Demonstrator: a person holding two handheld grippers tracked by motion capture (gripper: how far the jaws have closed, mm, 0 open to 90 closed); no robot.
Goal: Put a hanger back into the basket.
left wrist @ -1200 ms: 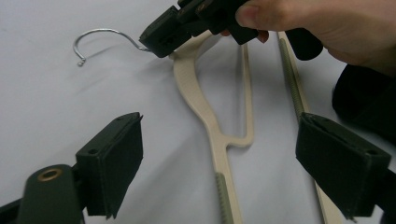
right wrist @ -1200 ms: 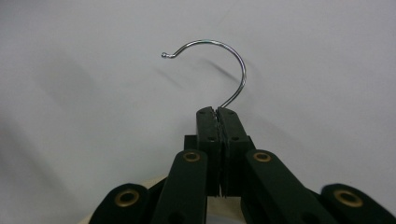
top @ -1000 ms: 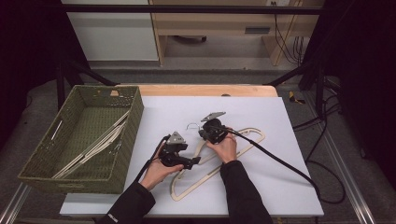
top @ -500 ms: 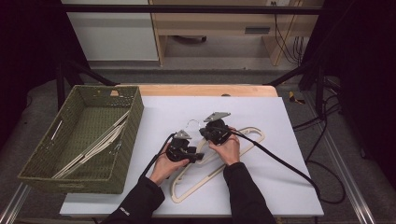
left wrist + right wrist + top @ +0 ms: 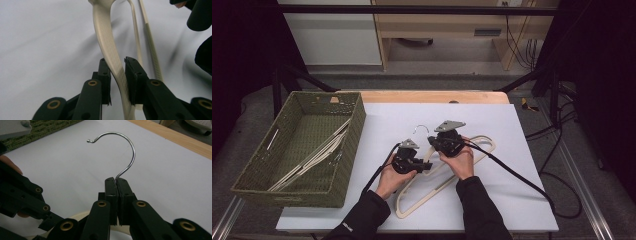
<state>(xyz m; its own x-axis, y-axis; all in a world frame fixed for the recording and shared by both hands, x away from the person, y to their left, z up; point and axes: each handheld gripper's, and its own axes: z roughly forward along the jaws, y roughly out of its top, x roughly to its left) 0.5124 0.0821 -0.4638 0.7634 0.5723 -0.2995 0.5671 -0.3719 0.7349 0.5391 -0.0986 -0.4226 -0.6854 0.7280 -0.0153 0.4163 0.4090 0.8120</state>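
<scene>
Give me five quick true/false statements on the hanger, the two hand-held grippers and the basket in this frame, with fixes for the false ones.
1. The right hand-held gripper is shut on the metal hook. True.
2. The left hand-held gripper has its jaws around an arm of the cream hanger. True.
3. The green basket holds nothing. False: pale hangers lie in it.
4. The basket stands to the person's right. False: it stands to the left, beside the white mat.
5. The hook points toward the person. False: it points away, toward the far edge.

Lab, black rig frame, trailing cables
</scene>
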